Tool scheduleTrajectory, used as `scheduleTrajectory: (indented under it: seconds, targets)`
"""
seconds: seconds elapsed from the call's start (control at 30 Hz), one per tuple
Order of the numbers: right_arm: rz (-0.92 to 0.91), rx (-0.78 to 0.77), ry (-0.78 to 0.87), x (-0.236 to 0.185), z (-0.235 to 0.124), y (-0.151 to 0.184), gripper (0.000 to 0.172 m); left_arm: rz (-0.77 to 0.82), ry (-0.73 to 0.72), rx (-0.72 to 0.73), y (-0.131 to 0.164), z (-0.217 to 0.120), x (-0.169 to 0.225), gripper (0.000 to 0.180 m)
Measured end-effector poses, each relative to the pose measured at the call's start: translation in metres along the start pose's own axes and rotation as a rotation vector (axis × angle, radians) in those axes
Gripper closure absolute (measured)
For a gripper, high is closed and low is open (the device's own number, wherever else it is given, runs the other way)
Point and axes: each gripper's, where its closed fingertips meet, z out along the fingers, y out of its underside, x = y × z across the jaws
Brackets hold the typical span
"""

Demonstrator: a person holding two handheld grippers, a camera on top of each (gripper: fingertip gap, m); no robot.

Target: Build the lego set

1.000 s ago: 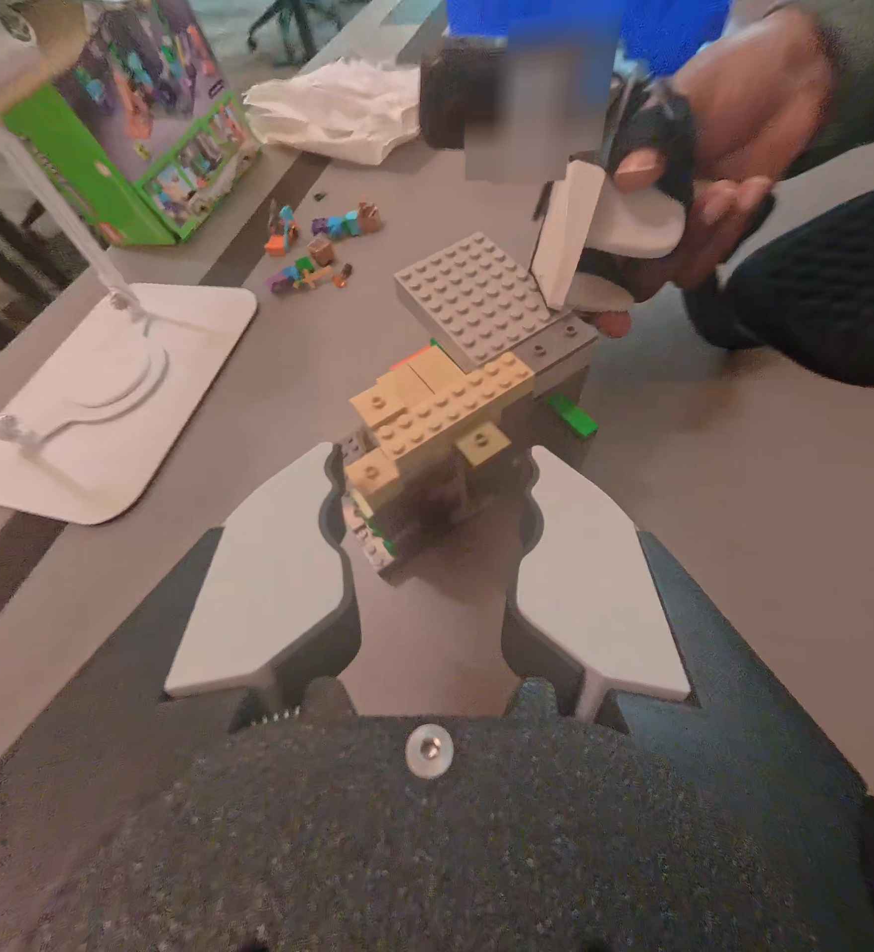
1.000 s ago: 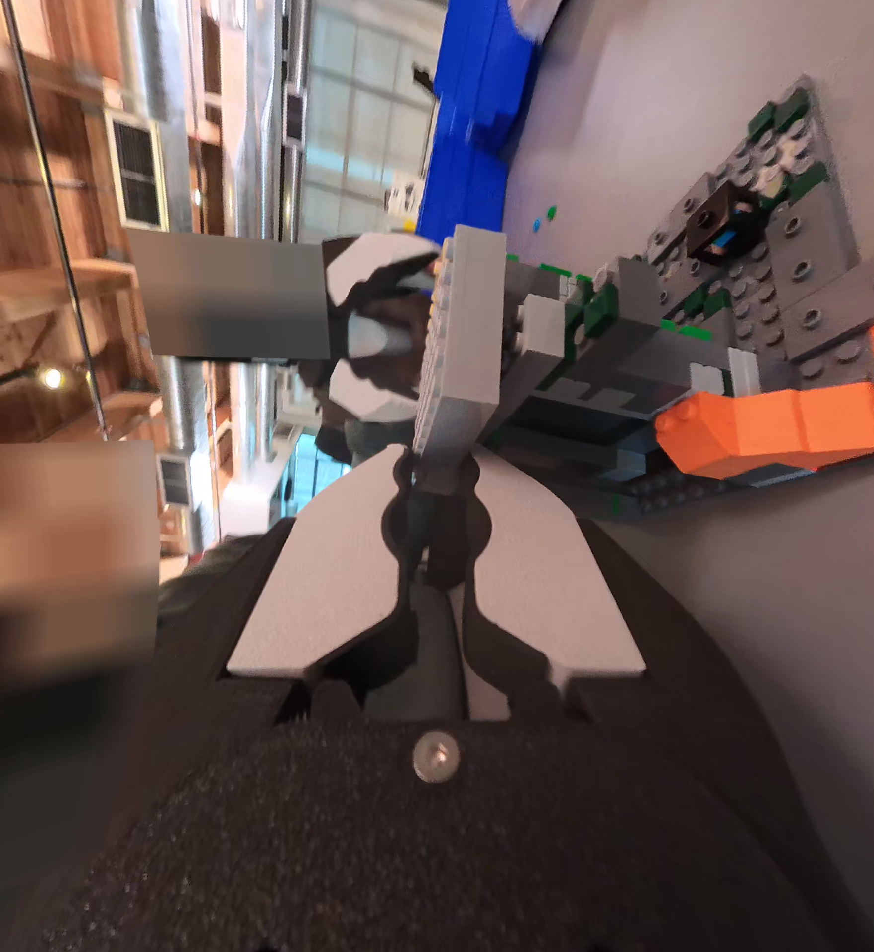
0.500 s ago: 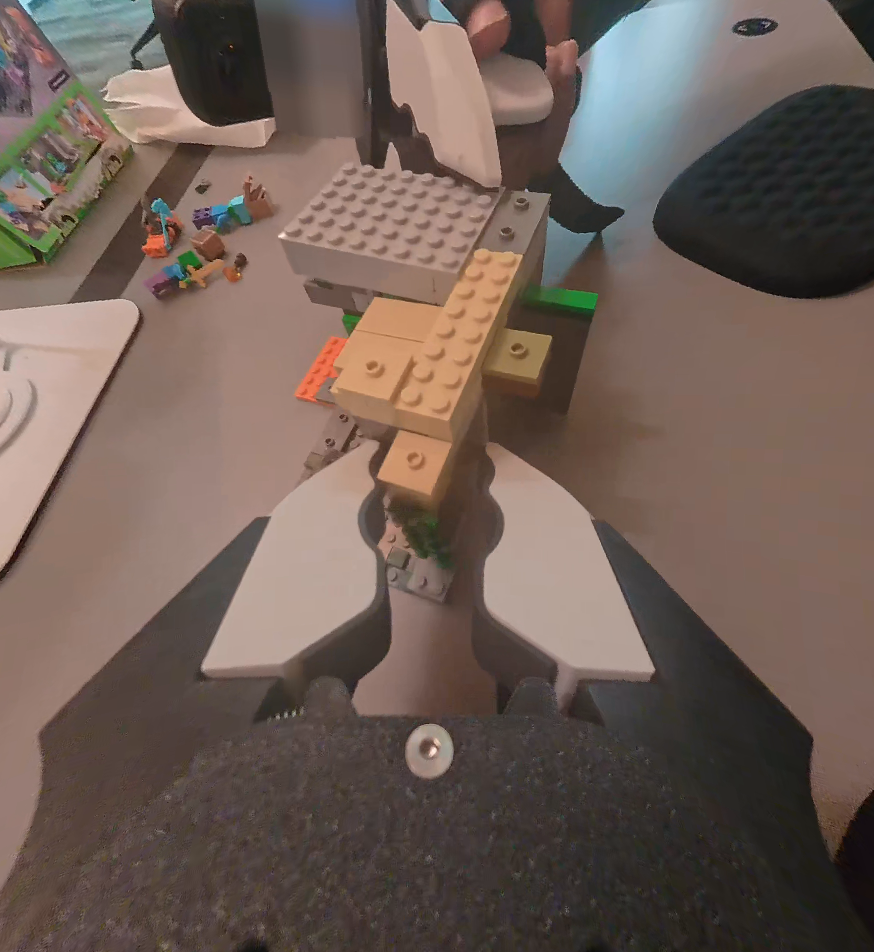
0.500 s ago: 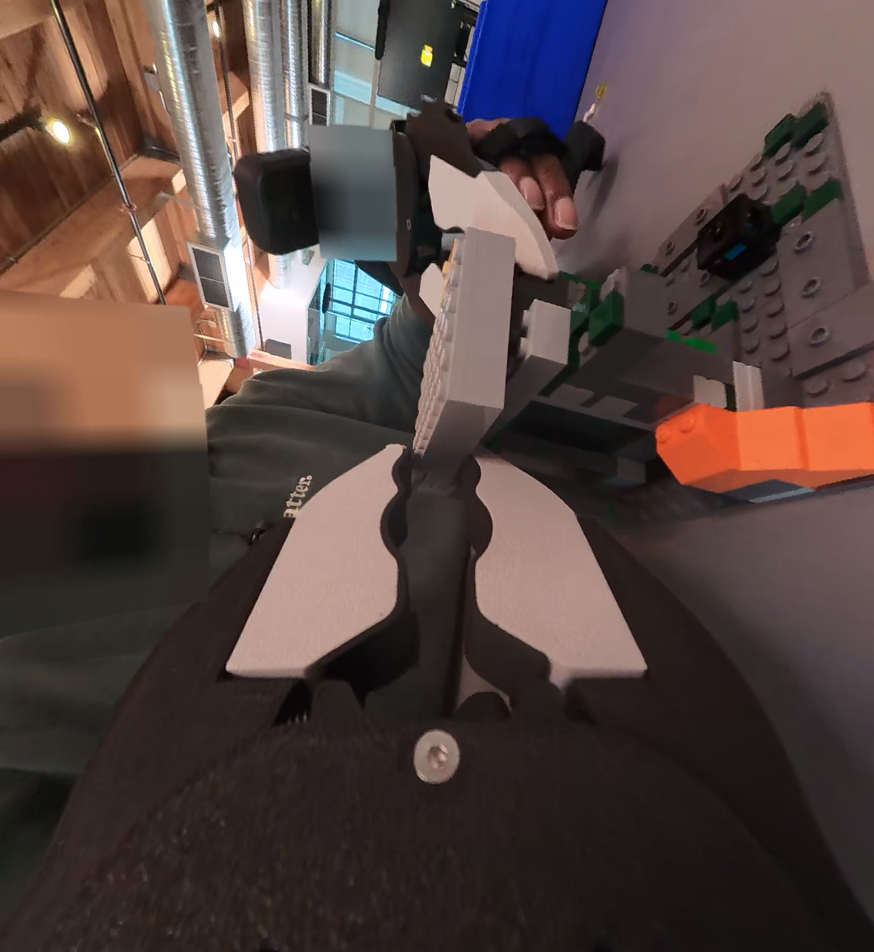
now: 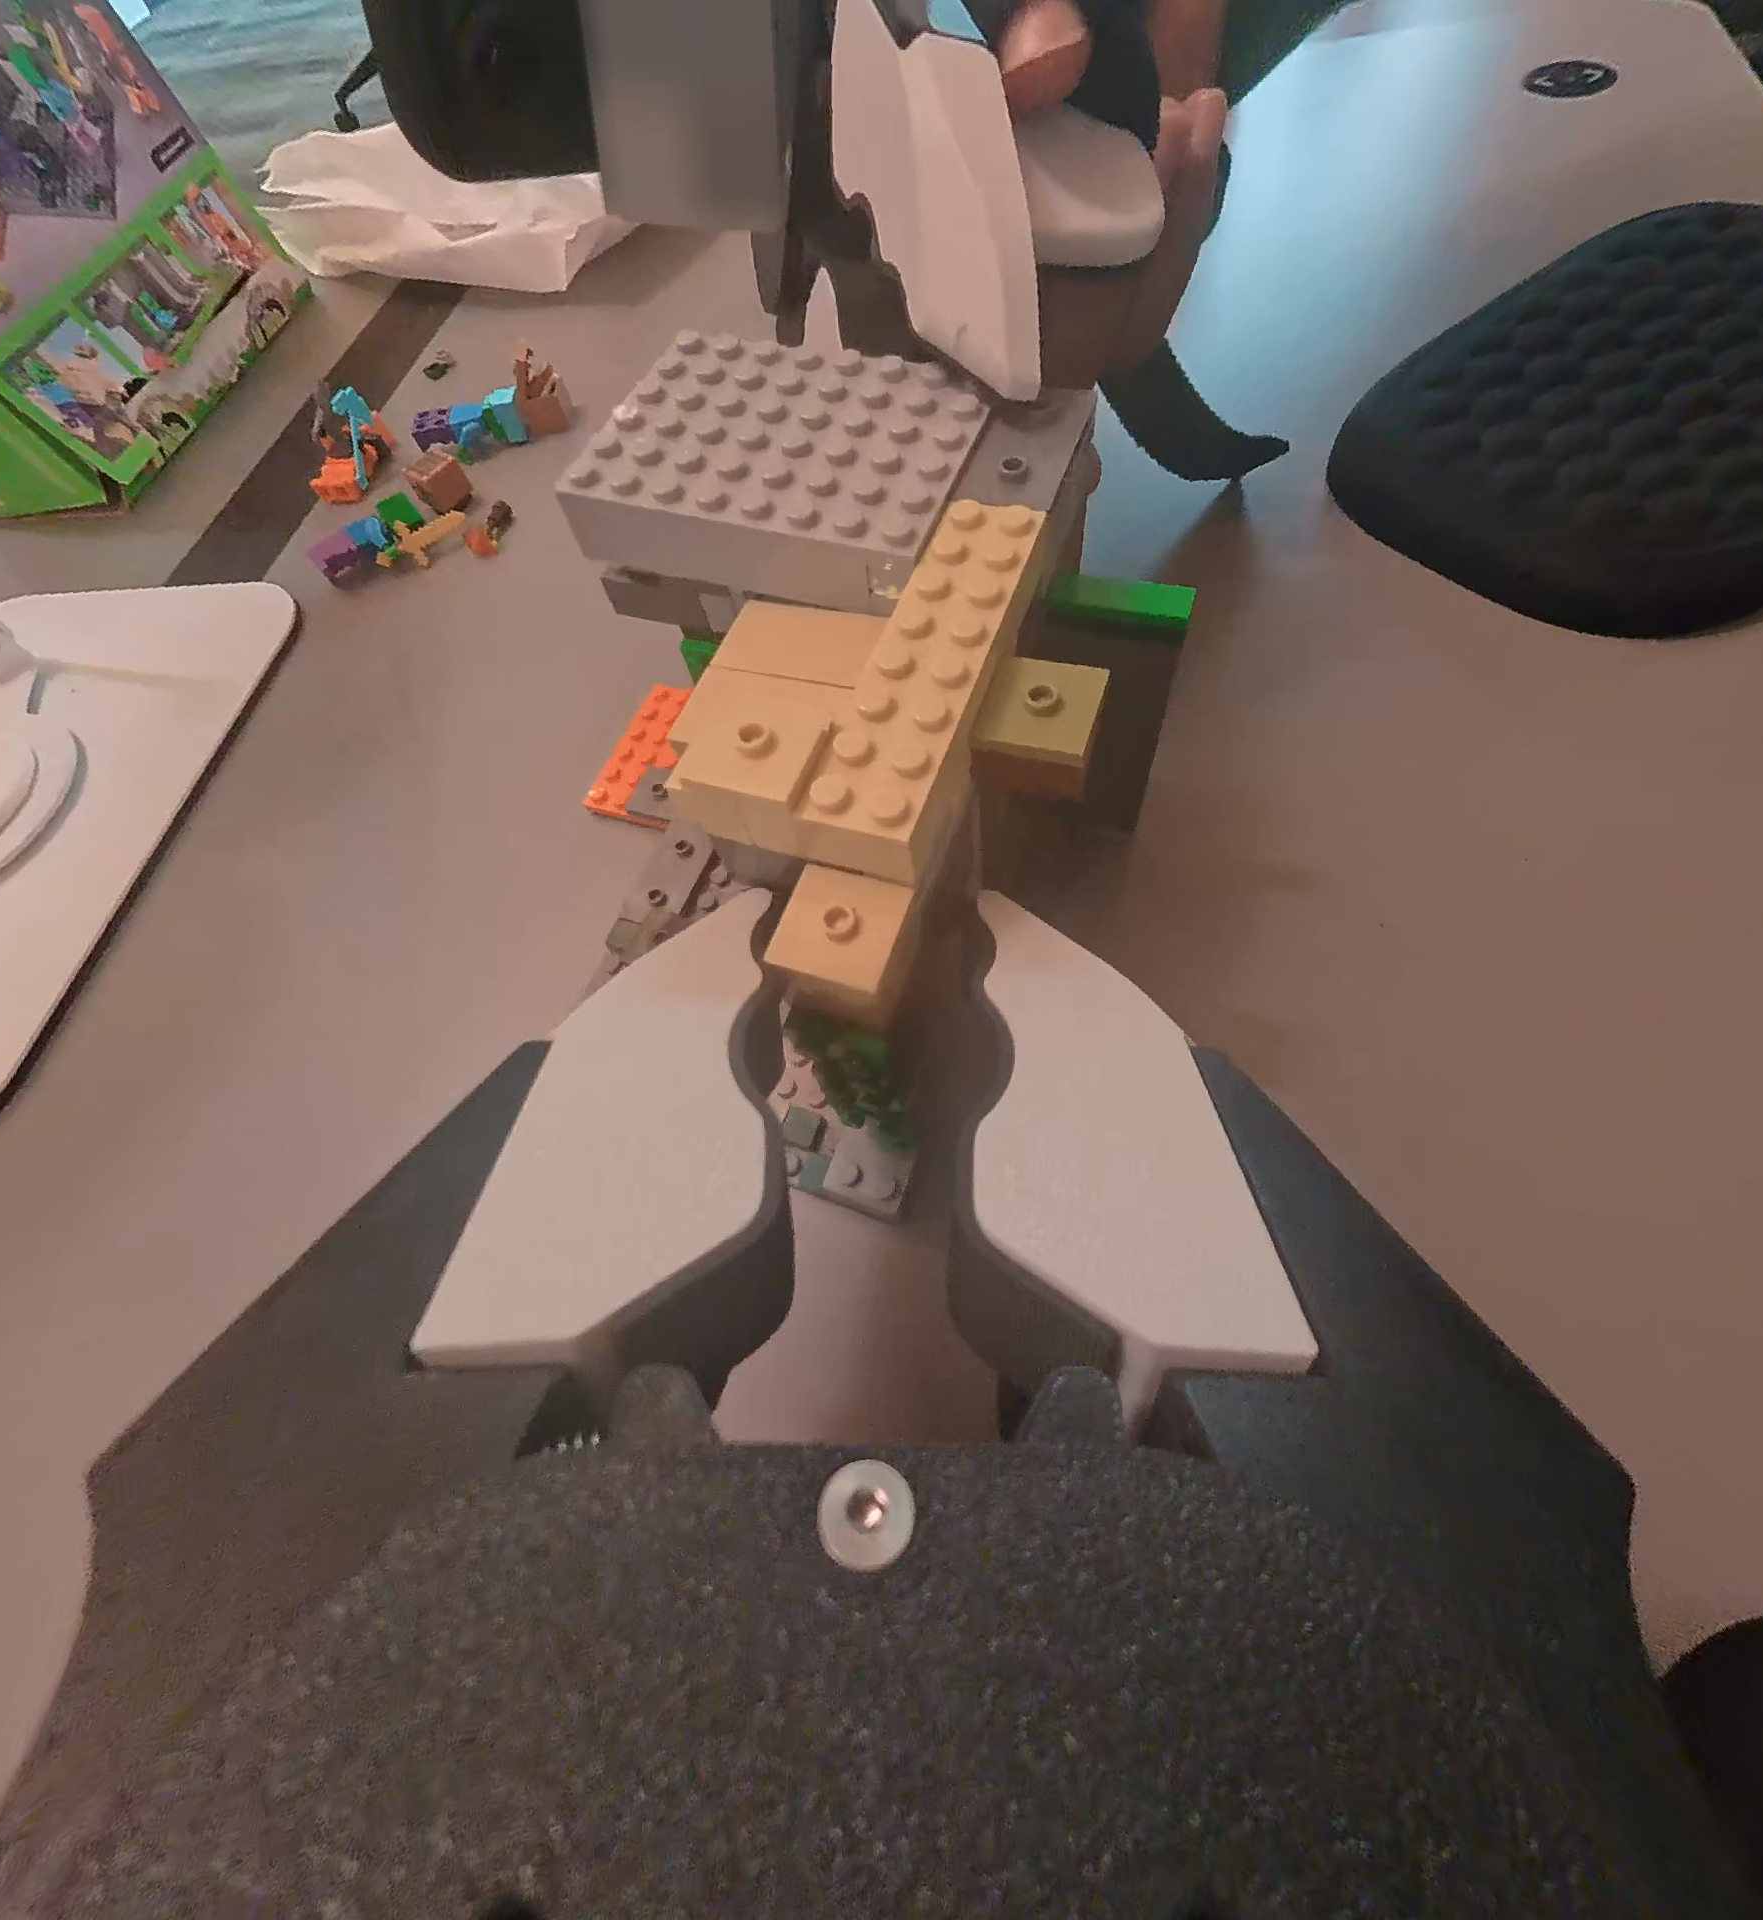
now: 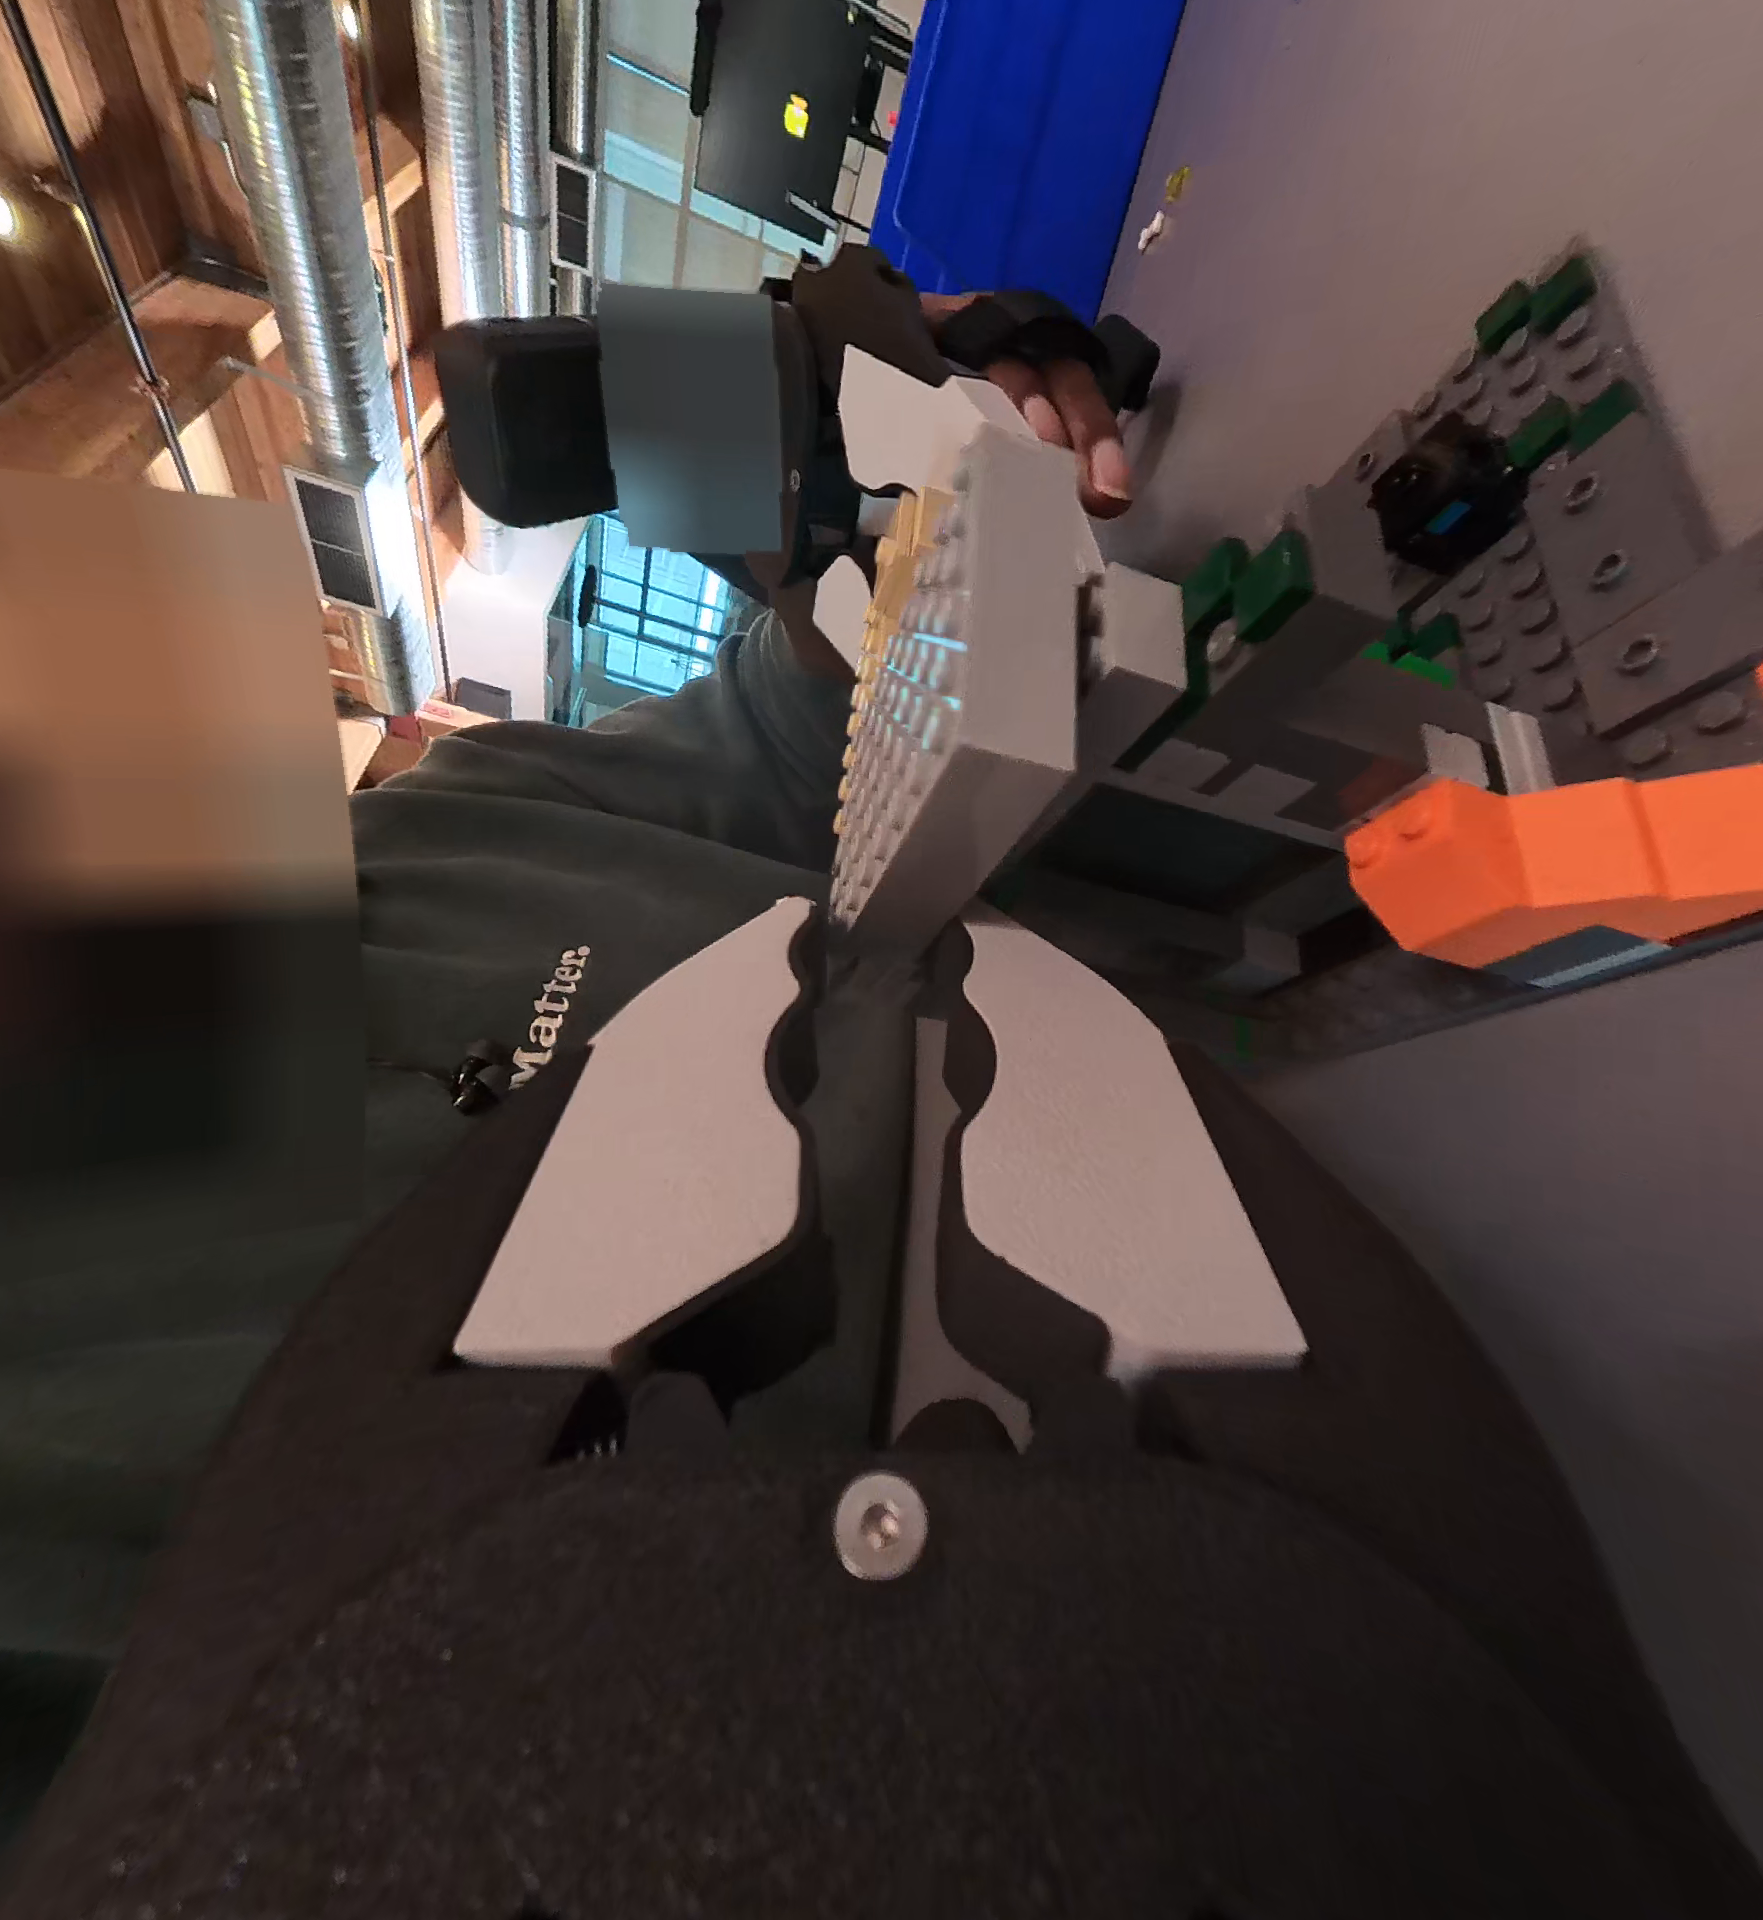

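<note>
A brick model stands on the grey table [image 5: 1376, 935]. It has a tan top [image 5: 918, 717], a grey studded plate [image 5: 783, 457] and a grey base with green and orange parts [image 6: 1583, 862]. My left gripper [image 5: 872, 920] is shut on the small tan block column [image 5: 835, 935] at the model's near end, with both pads against its sides. It also shows in the right wrist view [image 6: 861, 520], around the tan bricks. My right gripper [image 6: 877, 935] is shut on a corner of the grey plate [image 6: 991, 644]. It shows in the left wrist view [image 5: 918, 353] at the plate's far edge.
A green toy box [image 5: 77, 312] and crumpled white paper [image 5: 441, 218] lie at the back left. Loose small bricks [image 5: 420, 468] are scattered near them. A white stand base [image 5: 56, 790] sits at the left and a black mat [image 5: 1604, 416] at the right. My hands' fingertips stand some 8 cm from each other.
My left gripper moved in on the model and its wide jaws closed onto the tan column. My right gripper kept its hold on the grey plate.
</note>
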Motion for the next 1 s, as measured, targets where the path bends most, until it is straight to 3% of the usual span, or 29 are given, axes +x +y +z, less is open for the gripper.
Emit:
scheduleTrajectory:
  seconds: [0.83,1.0]
  targets:
    - [0.137,0.139,-0.049,-0.0008,-0.0003,-0.0016,0.156,-0.006,0.014,0.024,-0.0006,0.0003,0.0019,0.15]
    - [0.161,0.235,-0.044,0.0007,-0.0035,-0.0067,0.154,0.0,-0.023,0.018,-0.001,0.0004,0.0034,0.151]
